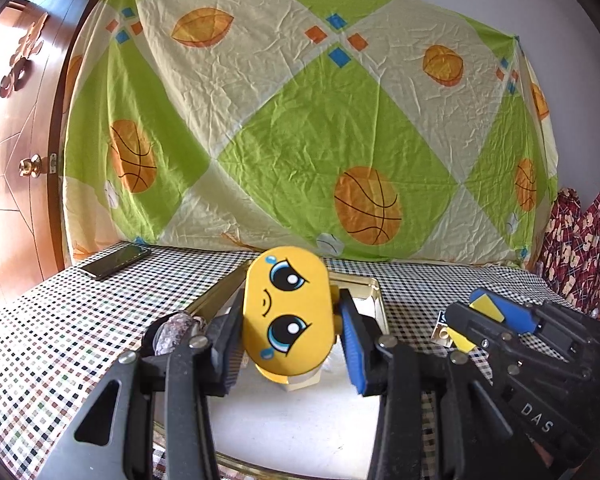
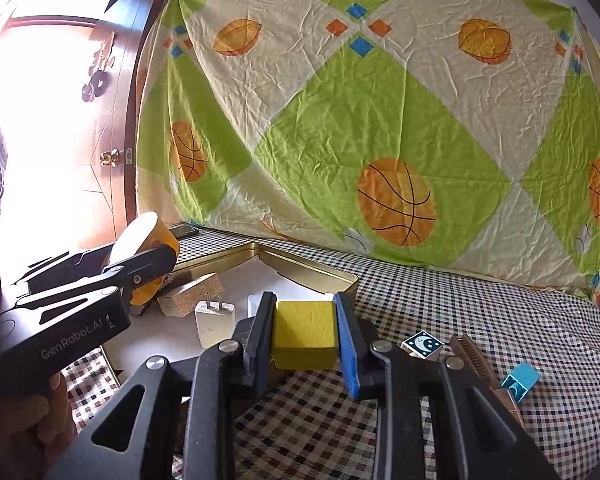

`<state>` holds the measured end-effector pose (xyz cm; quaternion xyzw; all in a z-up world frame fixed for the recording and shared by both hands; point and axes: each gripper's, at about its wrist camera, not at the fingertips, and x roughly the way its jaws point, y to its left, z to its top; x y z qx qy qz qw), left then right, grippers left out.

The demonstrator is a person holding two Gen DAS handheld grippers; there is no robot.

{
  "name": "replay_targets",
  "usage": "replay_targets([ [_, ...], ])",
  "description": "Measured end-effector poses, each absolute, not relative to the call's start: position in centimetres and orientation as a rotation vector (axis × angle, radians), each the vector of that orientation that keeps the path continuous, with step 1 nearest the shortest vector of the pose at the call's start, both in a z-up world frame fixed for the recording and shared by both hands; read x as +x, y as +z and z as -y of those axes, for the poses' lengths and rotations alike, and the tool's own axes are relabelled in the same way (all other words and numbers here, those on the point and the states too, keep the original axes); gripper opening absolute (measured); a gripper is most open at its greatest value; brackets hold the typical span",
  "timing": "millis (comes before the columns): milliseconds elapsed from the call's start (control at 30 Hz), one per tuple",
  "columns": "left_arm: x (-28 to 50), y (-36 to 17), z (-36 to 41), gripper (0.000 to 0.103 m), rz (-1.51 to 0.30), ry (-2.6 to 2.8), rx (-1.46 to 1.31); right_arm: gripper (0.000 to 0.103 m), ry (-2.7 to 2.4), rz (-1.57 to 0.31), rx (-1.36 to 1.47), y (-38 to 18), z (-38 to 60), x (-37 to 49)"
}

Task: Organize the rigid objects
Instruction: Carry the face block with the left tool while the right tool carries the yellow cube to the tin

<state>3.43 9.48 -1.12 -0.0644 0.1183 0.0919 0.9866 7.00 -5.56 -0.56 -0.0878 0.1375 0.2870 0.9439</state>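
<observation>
Left gripper (image 1: 290, 332) up close, jaws partway apart and clamped on the sides of a yellow toy (image 1: 288, 314) with a cartoon face, held above the tray (image 1: 376, 300). Over in the right wrist view, right gripper (image 2: 305, 334) pinching a yellow block (image 2: 305, 332) between black and blue fingers (image 2: 346, 340), jaws about block-width apart, poised over the tray's near right edge and the checked cloth (image 2: 480, 312). Gold-rimmed tray, pale floor, holding a white plug (image 2: 214, 322) with prongs up, a cork-like block (image 2: 192, 294) just behind it, and something white (image 2: 256, 304) half hidden by the fingers. Beside the left fingers, a dark speckled lump (image 1: 178, 330), hard to make out. Out on the cloth to the right: a moon cube (image 2: 422, 345), a brown comb-like piece (image 2: 476, 364), a blue block (image 2: 520, 386). Phone (image 1: 114, 262) lying at the far left of the table, well apart from the tray. Basketball-print sheet (image 1: 300, 120) hanging behind.
</observation>
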Motion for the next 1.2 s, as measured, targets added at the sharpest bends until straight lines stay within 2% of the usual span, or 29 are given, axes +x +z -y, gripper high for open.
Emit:
replay_targets([
  [1200, 2.6, -1.4, -14.7, 0.041, -0.271, 0.272, -0.163, 0.031, 0.69, -0.264, -0.246, -0.2, 0.1, 5.7],
])
